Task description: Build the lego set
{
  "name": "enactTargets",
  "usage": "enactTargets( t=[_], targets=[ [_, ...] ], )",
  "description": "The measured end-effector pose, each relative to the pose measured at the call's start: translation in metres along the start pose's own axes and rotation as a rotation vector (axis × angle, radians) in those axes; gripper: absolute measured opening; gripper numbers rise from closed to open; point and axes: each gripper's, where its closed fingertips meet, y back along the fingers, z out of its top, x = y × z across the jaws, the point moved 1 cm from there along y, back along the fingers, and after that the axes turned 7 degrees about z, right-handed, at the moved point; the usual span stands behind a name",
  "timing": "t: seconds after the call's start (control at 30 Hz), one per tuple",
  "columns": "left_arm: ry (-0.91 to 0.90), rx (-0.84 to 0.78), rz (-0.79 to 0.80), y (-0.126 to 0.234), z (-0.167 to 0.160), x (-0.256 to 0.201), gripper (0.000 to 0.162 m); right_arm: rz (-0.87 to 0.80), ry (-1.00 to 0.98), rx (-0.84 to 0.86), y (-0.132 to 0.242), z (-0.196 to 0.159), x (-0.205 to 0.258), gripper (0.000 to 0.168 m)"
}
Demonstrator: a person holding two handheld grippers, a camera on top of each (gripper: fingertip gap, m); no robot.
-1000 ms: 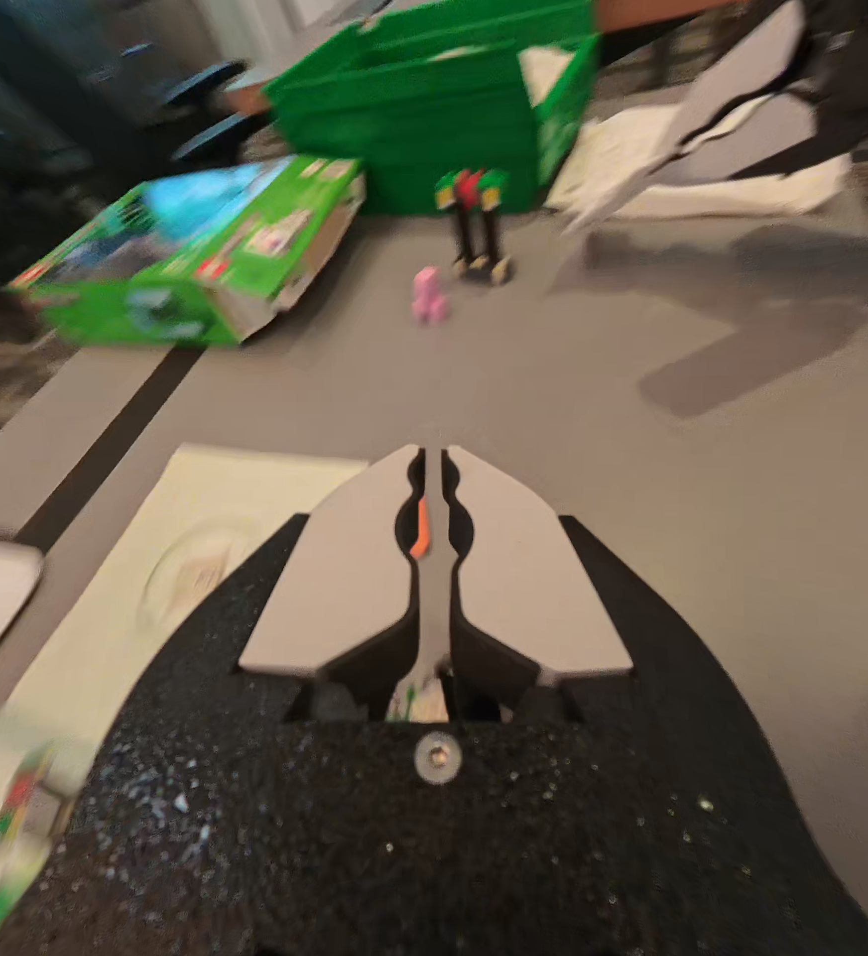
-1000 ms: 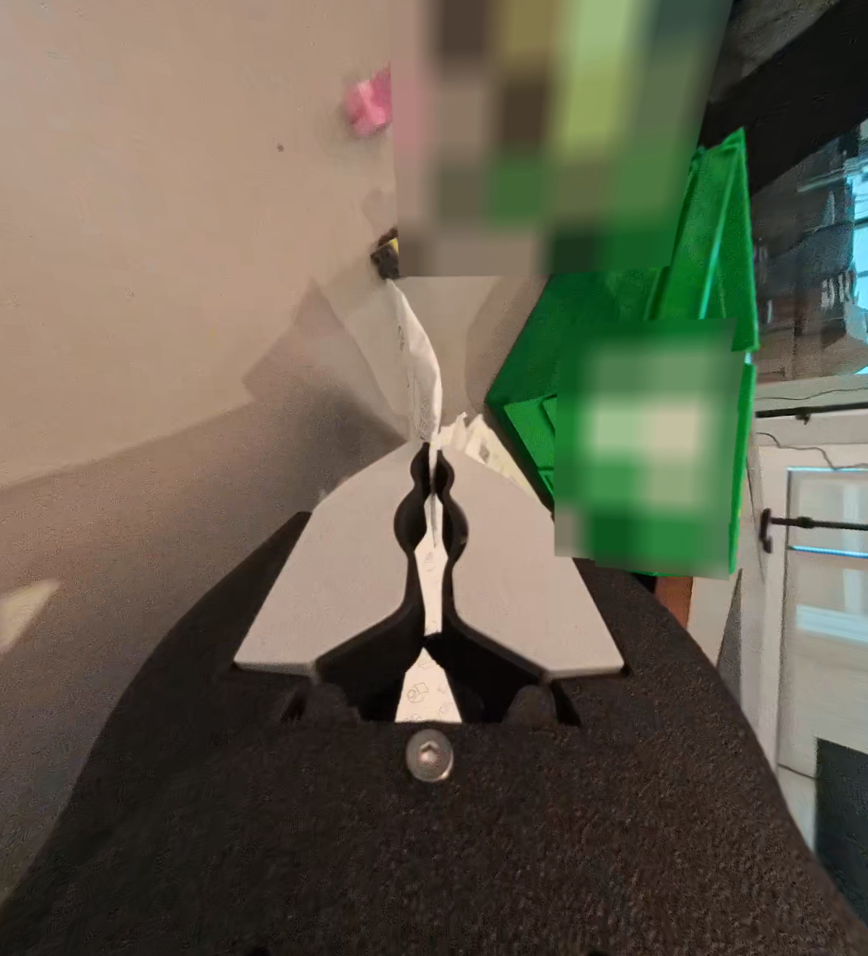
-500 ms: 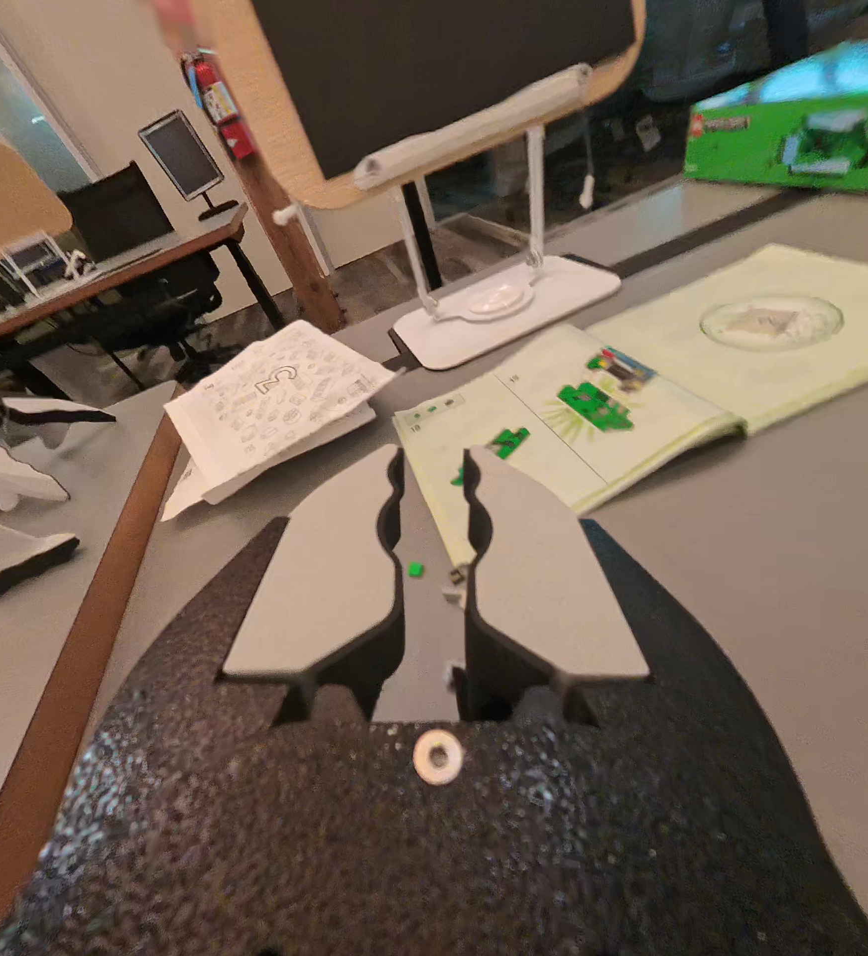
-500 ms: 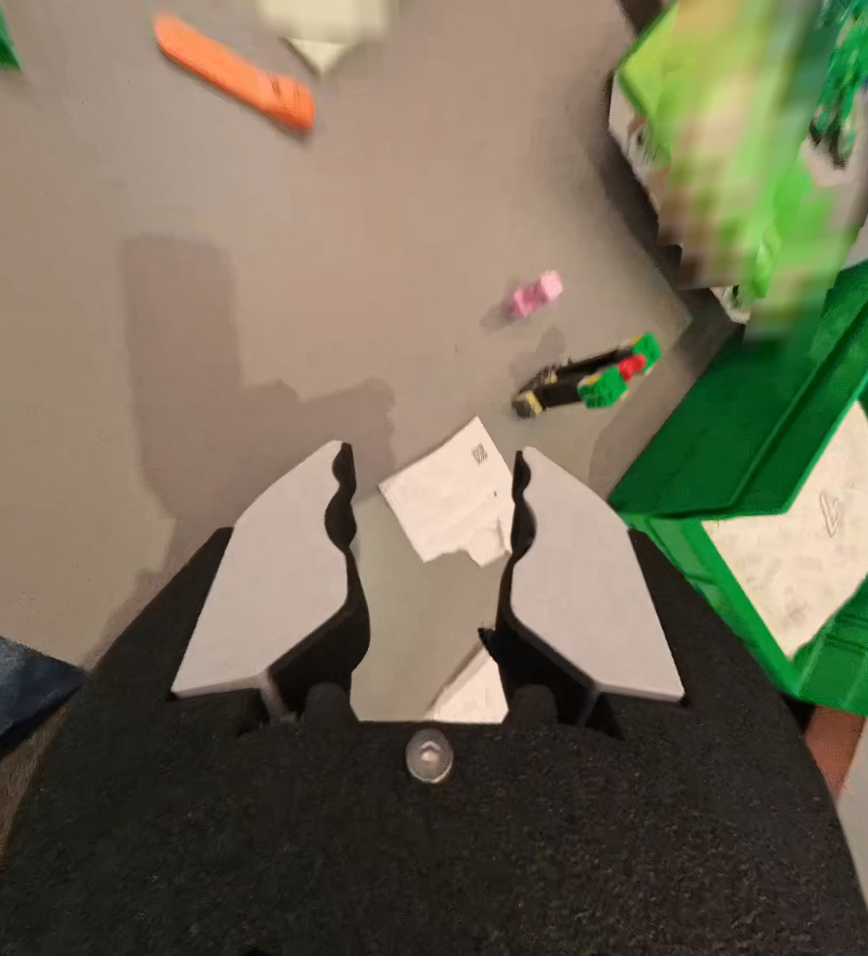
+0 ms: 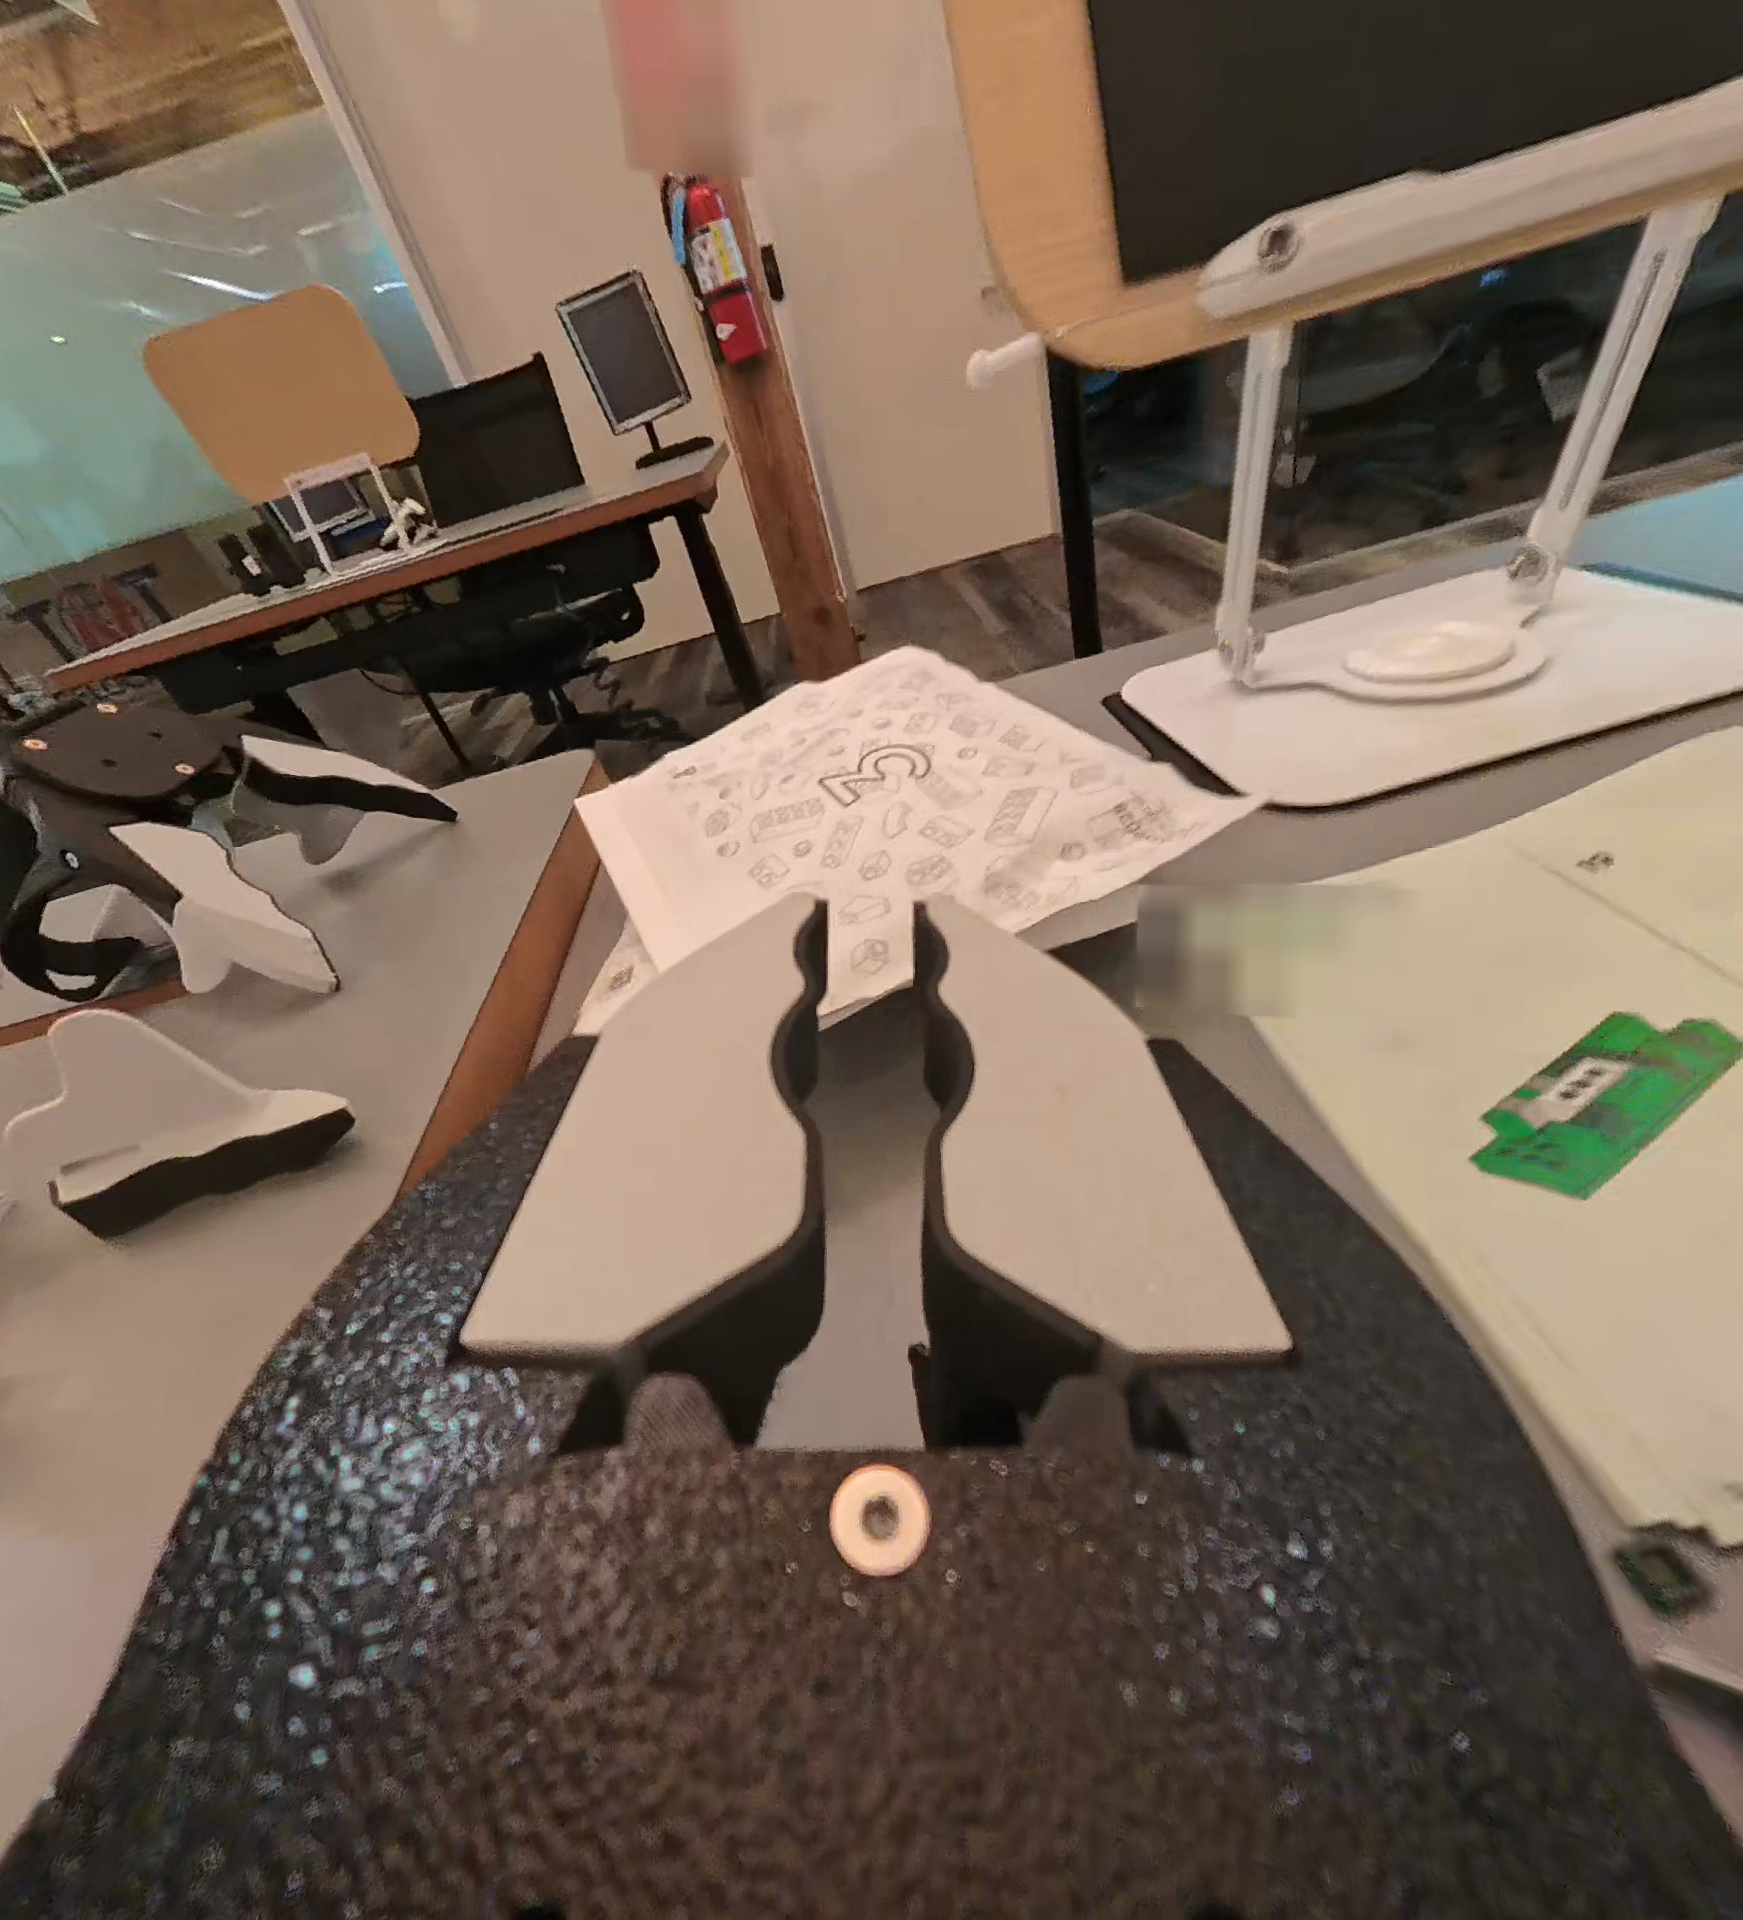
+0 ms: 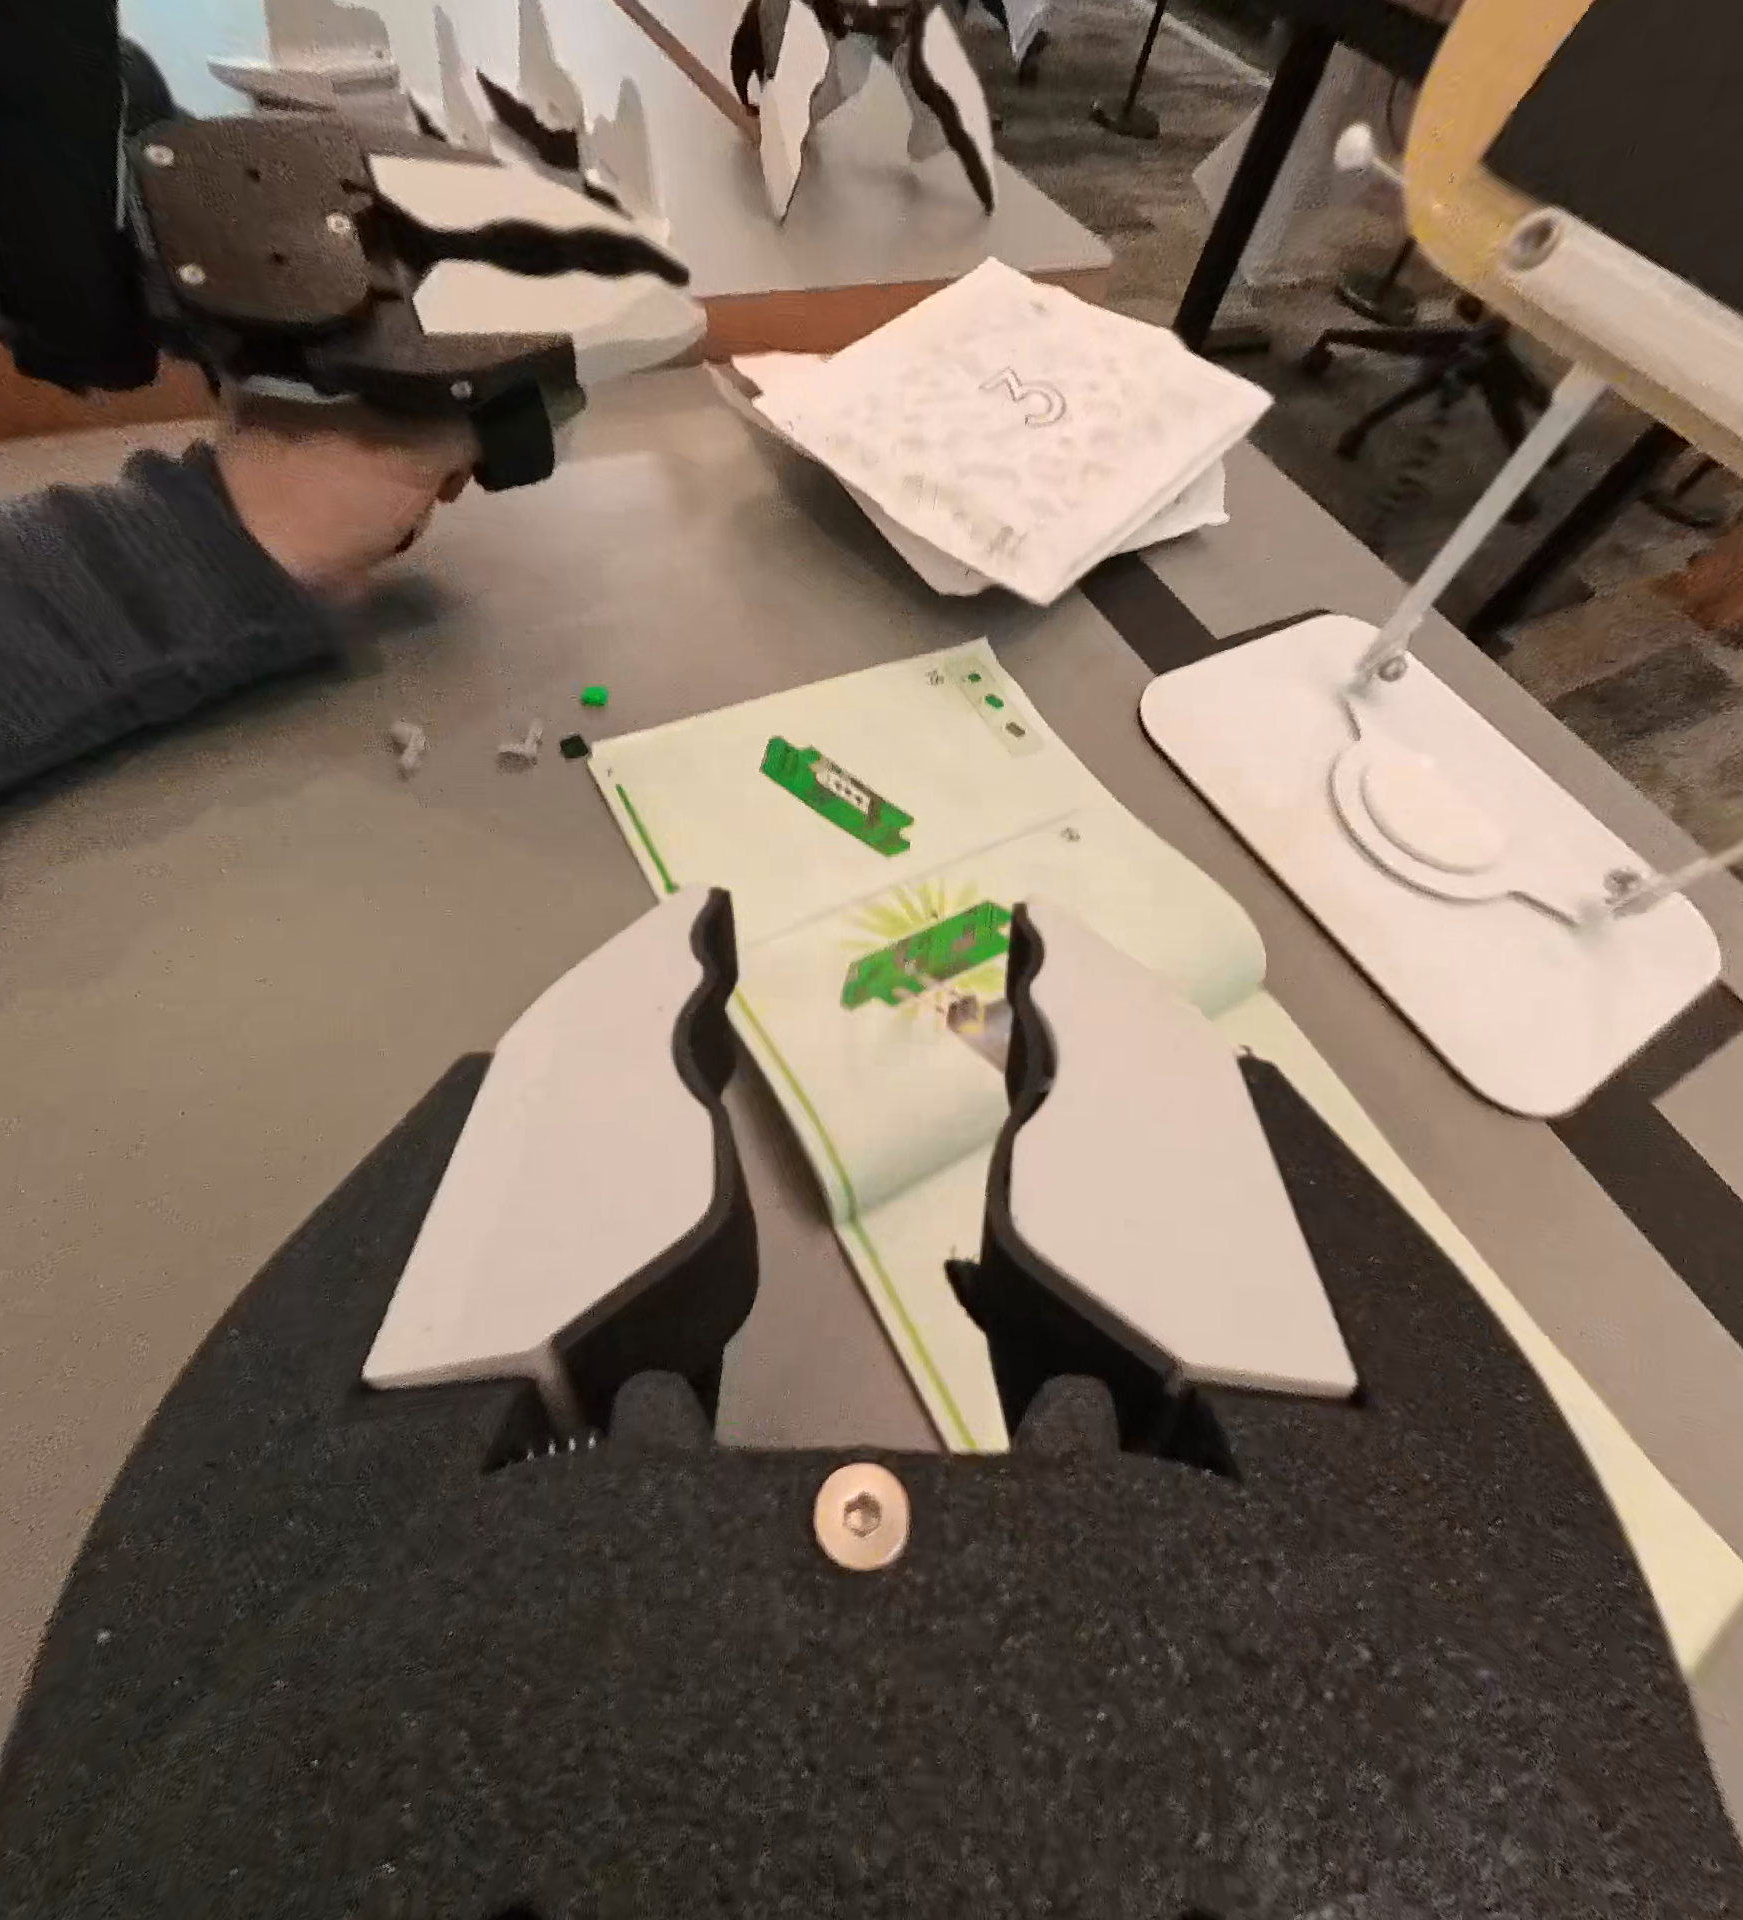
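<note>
My left gripper (image 5: 867,914) is open by a narrow gap and empty, low over the grey table (image 5: 223,1403), pointing at a stack of white printed paper bags (image 5: 908,821). My right gripper (image 6: 867,914) is open wide and empty, above the open pale green instruction booklet (image 6: 825,790). A few small loose lego pieces lie left of the booklet: a green one (image 6: 593,694), a black one (image 6: 573,745) and two grey ones (image 6: 522,743). The right wrist view also shows the left gripper (image 6: 680,301), held by a hand (image 6: 327,509) in a grey sleeve, beyond those pieces.
A white lamp base (image 6: 1418,831) with a thin arm stands right of the booklet (image 5: 1573,1039). The paper bags (image 6: 1002,416) lie near the table's far edge. Spare grippers (image 5: 119,810) and loose fingers sit on the neighbouring table at left. Tip to tip, the grippers are about 25 cm apart.
Both grippers have swung away from the green bin and box side to the booklet side. The left went from shut on an orange piece to open, the right from shut on paper to open.
</note>
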Motion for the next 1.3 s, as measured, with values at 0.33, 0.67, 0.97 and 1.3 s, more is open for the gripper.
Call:
enactTargets(
  t=[0.33, 0.67, 0.97, 1.3],
  targets=[
    [0.036, 0.108, -0.136, -0.007, -0.013, -0.013, 0.01, -0.24, -0.06, -0.02, -0.006, -0.01, -0.027, 0.061],
    [0.004, 0.065, -0.229, -0.006, -0.005, -0.044, 0.002, -0.261, -0.246, 0.281, 0.091, -0.093, 0.028, 0.055],
    [0.002, 0.057, -0.257, -0.004, -0.003, -0.05, 0.0, -0.169, -0.263, 0.422, 0.088, -0.138, 0.07, 0.048],
    [0.011, 0.054, -0.188, -0.004, -0.004, -0.028, 0.002, -0.065, -0.209, 0.466, 0.068, -0.153, 0.06, 0.036]
  ],
)
